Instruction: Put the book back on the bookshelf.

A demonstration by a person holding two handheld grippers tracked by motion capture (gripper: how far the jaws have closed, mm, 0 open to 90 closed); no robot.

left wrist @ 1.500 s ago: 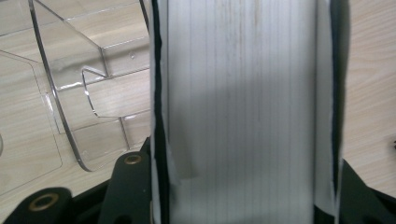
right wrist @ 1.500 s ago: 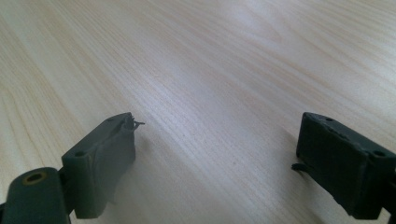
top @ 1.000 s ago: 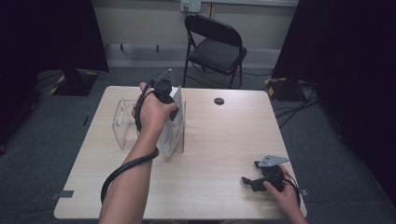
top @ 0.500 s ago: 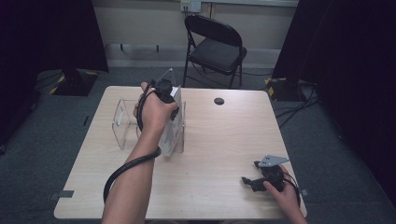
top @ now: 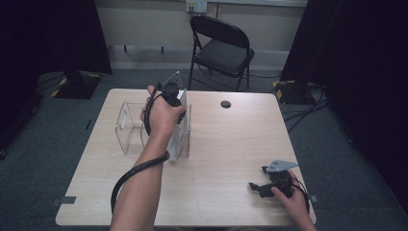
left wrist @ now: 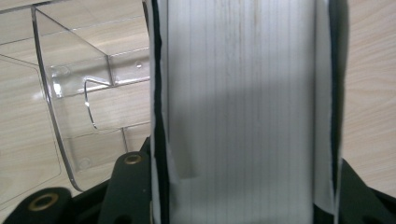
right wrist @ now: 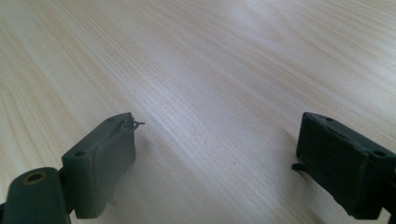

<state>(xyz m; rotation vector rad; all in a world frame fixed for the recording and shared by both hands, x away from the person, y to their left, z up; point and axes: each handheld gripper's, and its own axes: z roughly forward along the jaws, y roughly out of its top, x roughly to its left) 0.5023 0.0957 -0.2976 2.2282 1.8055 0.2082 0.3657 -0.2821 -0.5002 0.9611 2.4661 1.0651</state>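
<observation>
One book gripped, one pair of tongs idle

The left tongs (top: 175, 98) are clamped on one thick white book (left wrist: 243, 107), upright against one clear plastic holder (top: 129, 126). The right tongs (right wrist: 217, 163) rest on the surface (top: 231, 144), jaws wide apart and holding nothing. One chair (top: 222, 48) stands beyond.

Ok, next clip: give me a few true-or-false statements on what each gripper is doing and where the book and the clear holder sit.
1. The left gripper is shut on the white book. True.
2. The book lies flat in the middle of the table. False: it stands on edge at the right side of the clear holder.
3. The right gripper holds a pen. False: it is open, with bare table between its fingers.
4. A small dark round thing lies on the table near the far edge. True.
5. The right gripper rests at the table's near right corner. True.
</observation>
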